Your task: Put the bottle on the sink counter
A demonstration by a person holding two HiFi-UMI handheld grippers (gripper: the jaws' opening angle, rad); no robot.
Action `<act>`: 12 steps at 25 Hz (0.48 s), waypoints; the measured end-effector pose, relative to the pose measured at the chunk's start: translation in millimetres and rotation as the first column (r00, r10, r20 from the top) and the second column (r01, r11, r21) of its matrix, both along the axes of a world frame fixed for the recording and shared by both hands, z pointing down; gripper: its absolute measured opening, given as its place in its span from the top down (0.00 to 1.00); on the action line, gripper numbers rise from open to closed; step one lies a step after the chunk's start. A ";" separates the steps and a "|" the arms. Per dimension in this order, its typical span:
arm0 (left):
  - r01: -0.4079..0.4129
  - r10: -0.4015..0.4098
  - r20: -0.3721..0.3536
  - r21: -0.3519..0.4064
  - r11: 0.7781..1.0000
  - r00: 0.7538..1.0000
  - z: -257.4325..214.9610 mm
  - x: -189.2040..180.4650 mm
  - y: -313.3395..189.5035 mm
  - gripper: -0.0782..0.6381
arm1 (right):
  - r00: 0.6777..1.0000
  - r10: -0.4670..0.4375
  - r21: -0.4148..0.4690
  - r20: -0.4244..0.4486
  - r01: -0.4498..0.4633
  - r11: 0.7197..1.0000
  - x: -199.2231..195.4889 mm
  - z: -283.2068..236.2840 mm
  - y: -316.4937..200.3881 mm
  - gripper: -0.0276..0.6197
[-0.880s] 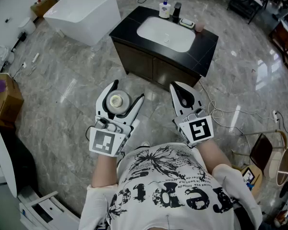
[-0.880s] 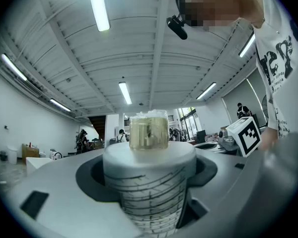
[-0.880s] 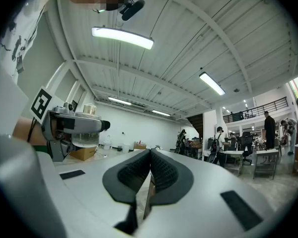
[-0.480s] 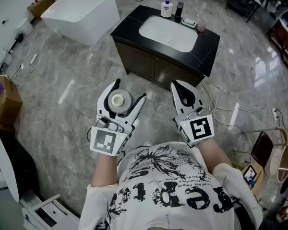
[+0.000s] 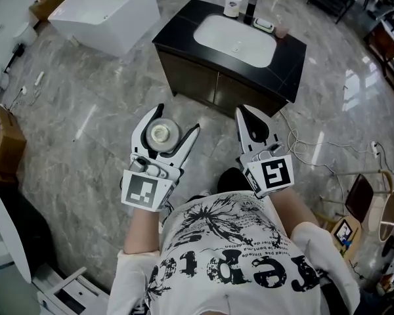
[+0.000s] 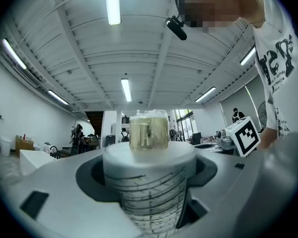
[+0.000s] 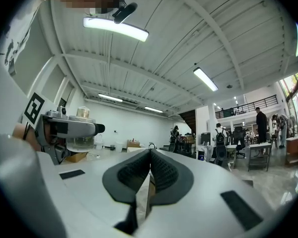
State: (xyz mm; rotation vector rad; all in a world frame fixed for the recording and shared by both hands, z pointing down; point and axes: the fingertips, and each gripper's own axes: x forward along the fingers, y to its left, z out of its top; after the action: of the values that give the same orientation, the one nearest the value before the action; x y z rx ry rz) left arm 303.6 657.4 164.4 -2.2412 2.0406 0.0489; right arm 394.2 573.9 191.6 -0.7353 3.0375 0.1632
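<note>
L gripper [image 5: 177,121] clamps bottle [image 5: 159,134] upright; R gripper [image 5: 245,111] has jaws together, empty. Sink counter [image 5: 184,26] sits at 12 w/ open floor [image 5: 105,120] between; tub [image 5: 108,12] at 10.

Of the bottle [image 5: 159,134] only the round top shows from above; its body is hidden between the jaws of the left gripper [image 5: 176,121]. The small things [image 5: 232,5] on the far side of the sink counter [image 5: 177,35] are too small to name. The left edge cuts off the cardboard box [image 5: 3,143].
</note>
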 end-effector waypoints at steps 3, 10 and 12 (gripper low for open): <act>0.009 -0.009 -0.008 -0.004 1.000 1.000 6.1 -18.5 -17.9 0.41 | 1.000 -0.020 0.002 -0.009 0.020 1.000 -23.2 5.7 -16.9 0.93; 0.035 -0.035 0.005 -0.014 0.999 0.999 20.3 -73.9 -109.5 0.41 | 0.998 -0.063 -0.015 -0.004 0.063 0.998 -87.8 27.9 -110.2 0.93; 0.052 -0.052 -0.003 -0.013 0.999 0.999 20.3 -97.8 -149.1 0.41 | 0.997 -0.079 -0.022 -0.001 0.079 0.997 -114.0 29.5 -150.9 0.93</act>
State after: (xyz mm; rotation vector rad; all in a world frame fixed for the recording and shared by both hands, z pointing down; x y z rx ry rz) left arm 205.8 508.2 184.7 -2.1960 2.1060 0.0355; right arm 280.2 422.9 221.1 -0.6158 3.0688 0.1304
